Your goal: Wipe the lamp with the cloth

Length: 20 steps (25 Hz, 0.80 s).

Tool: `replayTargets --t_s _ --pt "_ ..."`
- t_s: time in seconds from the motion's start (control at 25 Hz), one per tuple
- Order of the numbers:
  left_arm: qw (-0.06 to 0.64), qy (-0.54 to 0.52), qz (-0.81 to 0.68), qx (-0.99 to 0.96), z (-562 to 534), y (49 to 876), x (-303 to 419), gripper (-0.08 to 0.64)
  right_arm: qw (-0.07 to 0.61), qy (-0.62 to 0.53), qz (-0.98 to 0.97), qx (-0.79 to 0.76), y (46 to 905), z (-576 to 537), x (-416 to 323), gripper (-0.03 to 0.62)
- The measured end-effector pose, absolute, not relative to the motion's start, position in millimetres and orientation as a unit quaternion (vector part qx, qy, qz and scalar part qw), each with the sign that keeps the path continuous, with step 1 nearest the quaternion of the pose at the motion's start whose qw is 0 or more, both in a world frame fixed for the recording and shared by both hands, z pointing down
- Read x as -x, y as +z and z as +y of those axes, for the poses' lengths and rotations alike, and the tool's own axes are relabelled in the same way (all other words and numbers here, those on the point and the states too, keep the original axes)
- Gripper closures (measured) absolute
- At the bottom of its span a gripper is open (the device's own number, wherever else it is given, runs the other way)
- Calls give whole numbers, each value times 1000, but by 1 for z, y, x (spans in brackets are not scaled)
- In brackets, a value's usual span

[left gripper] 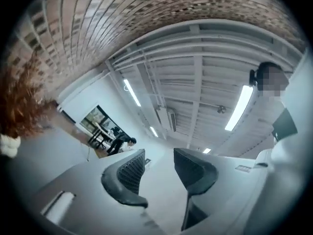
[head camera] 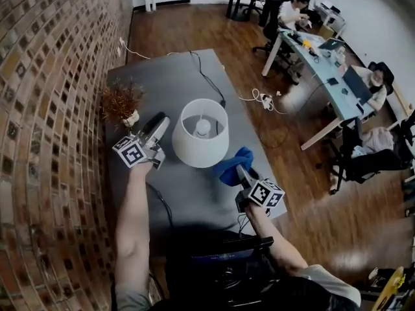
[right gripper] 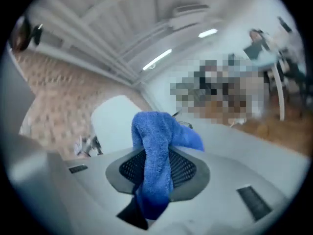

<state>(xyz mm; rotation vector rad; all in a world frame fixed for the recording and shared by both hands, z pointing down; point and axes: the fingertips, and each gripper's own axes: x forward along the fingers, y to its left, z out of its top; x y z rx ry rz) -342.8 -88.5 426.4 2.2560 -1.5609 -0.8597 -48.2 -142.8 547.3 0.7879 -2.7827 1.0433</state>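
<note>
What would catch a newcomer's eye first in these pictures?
The white lamp stands in the middle of the grey table, seen from above. Just right of its shade, the right tool is shut on a bright blue cloth. The left tool is on the lamp's other side, open and empty, near a reddish plant by the brick wall.

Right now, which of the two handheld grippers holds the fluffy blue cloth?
The right gripper, shut on the cloth; the left gripper is open, empty.
</note>
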Motion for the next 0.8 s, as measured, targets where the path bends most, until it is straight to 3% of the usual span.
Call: replayTargets --t_s 0.08,0.16,0.44,0.6,0.8 --pt "161 -321 -506 -784 -114 433 333 379 -15 410 -881 -236 538 -148 64 480" --pt "167 -338 -486 -789 -122 436 323 374 -26 411 -885 -217 527 -151 84 480" --pt "140 -341 -532 -762 -81 431 277 403 28 324 -935 -145 513 -214 117 483" --pt "101 -331 -580 -737 -51 427 225 282 79 264 -958 -74 513 -247 145 483" --pt "39 -328 -573 -750 -35 383 261 354 98 217 -968 -75 507 -250 148 483"
